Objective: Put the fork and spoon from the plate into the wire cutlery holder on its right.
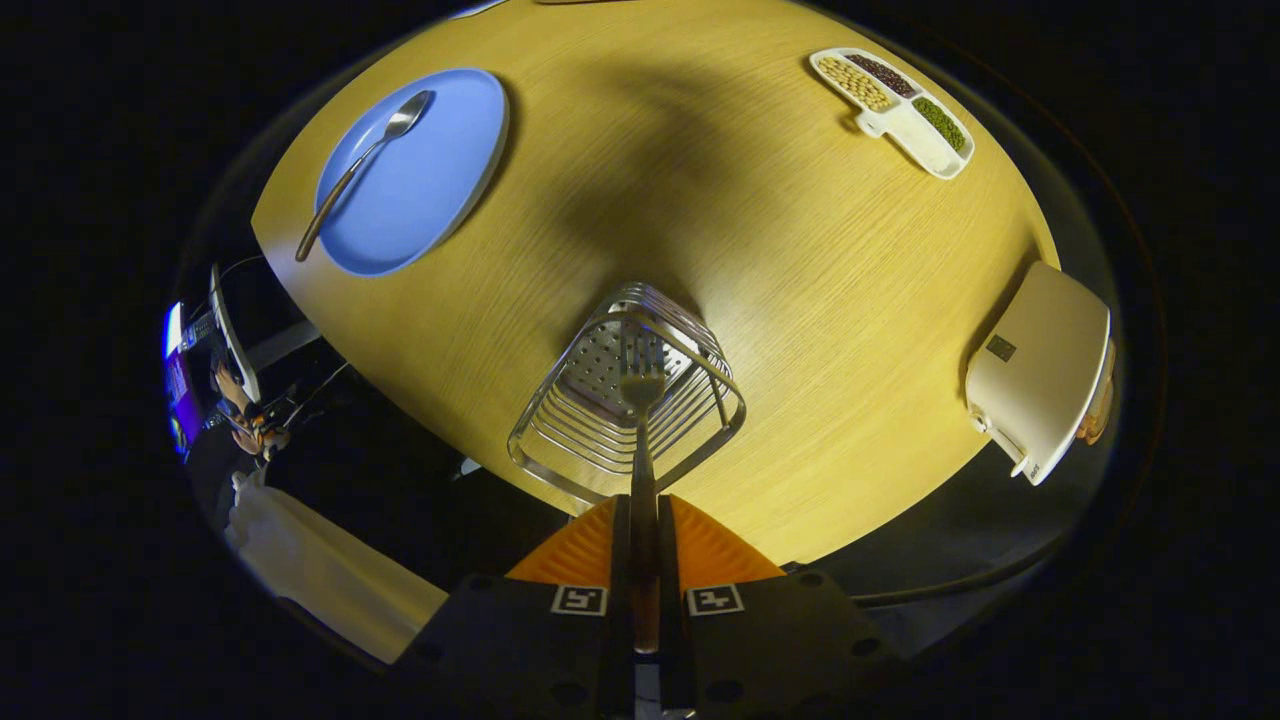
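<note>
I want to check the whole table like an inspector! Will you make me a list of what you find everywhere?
Surface: round wooden table, lit from above, with a shadow across its middle.
Job's things: fork held tines-first over the wire cutlery holder; spoon lies on the blue plate.
Clutter: divided dish of beans; cream box-like appliance at the table's edge.
Gripper: gripper shut on the fork's handle, just before the holder.
Cables: dark cable below the table edge.
Surroundings: white cloth, a person's hand and a lit screen beyond the table.
</note>
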### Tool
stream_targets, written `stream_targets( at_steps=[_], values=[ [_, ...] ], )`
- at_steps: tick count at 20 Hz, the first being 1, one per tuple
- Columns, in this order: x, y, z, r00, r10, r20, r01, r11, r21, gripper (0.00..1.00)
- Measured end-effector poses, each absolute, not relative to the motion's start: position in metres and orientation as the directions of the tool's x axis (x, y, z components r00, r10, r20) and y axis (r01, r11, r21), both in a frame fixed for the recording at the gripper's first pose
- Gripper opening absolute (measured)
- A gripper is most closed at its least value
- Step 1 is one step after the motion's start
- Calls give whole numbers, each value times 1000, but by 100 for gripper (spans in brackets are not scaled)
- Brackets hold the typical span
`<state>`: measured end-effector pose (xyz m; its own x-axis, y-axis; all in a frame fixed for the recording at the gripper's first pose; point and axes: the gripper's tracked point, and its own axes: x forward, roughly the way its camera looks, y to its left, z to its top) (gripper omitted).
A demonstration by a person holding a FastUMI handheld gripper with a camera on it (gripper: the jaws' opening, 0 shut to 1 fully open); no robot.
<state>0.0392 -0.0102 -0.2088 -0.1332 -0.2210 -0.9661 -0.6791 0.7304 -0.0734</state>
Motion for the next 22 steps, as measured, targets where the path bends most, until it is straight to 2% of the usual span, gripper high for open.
stream_targets(
  at_steps=[4,6,7,8,10,11,13,17,22],
  values=[
    [52,2,-202,-70,-137,-988,-636,769,-61,21],
    [54,12,-192,-26,-65,-998,-617,786,-35,42],
    [53,18,-185,-11,-30,-999,-609,793,-17,58],
    [53,24,-179,10,9,-1000,-599,801,1,57],
    [49,35,-167,50,84,-995,-580,813,39,76],
    [46,39,-161,69,114,-991,-571,819,55,89],
    [40,45,-147,118,156,-981,-554,830,66,100],
    [34,57,-118,269,236,-934,-517,853,67,100],
    [16,72,-94,470,323,-822,-508,860,48,100]
  ],
)
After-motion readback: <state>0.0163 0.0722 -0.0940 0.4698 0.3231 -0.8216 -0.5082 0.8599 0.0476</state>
